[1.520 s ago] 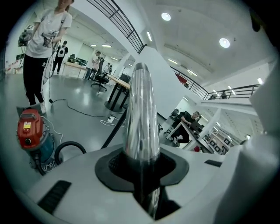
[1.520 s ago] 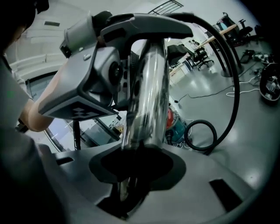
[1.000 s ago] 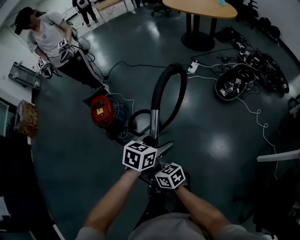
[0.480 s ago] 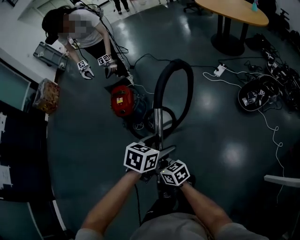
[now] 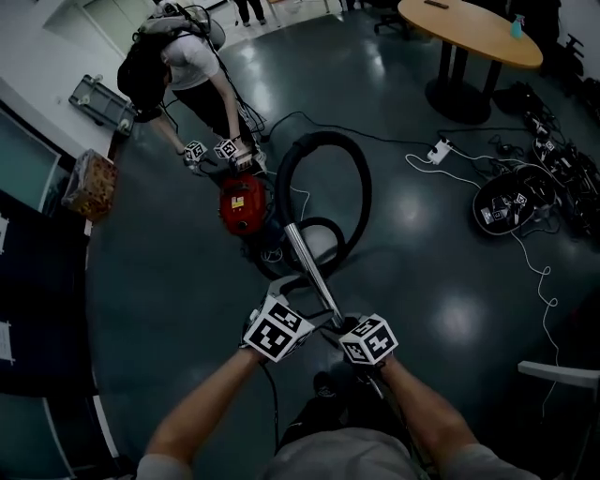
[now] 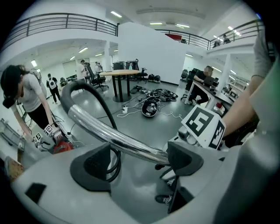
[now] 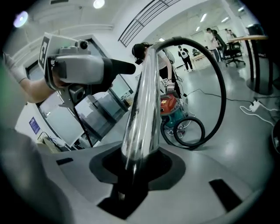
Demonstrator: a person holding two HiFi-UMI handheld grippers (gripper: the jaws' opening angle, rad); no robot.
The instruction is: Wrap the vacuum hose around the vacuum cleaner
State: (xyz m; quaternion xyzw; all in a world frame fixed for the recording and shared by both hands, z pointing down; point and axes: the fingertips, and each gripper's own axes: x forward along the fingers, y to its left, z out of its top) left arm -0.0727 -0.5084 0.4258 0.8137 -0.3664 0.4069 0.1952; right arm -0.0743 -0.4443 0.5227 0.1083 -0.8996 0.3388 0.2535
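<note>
Across the dark, glossy floor (image 5: 422, 272), another person (image 5: 183, 66) bends forward at eleven o'clock. An oval wooden table (image 5: 469, 33) on a dark pedestal stands at one o'clock, with a small blue cup (image 5: 517, 26) near its far edge. A white power strip (image 5: 439, 147) lies at two o'clock, its pale cable trailing toward a heap of black gear and cables (image 5: 511, 202) at three. A grey crate (image 5: 98, 103) sits at ten o'clock, and a patterned box (image 5: 89, 183) at nine.
</note>
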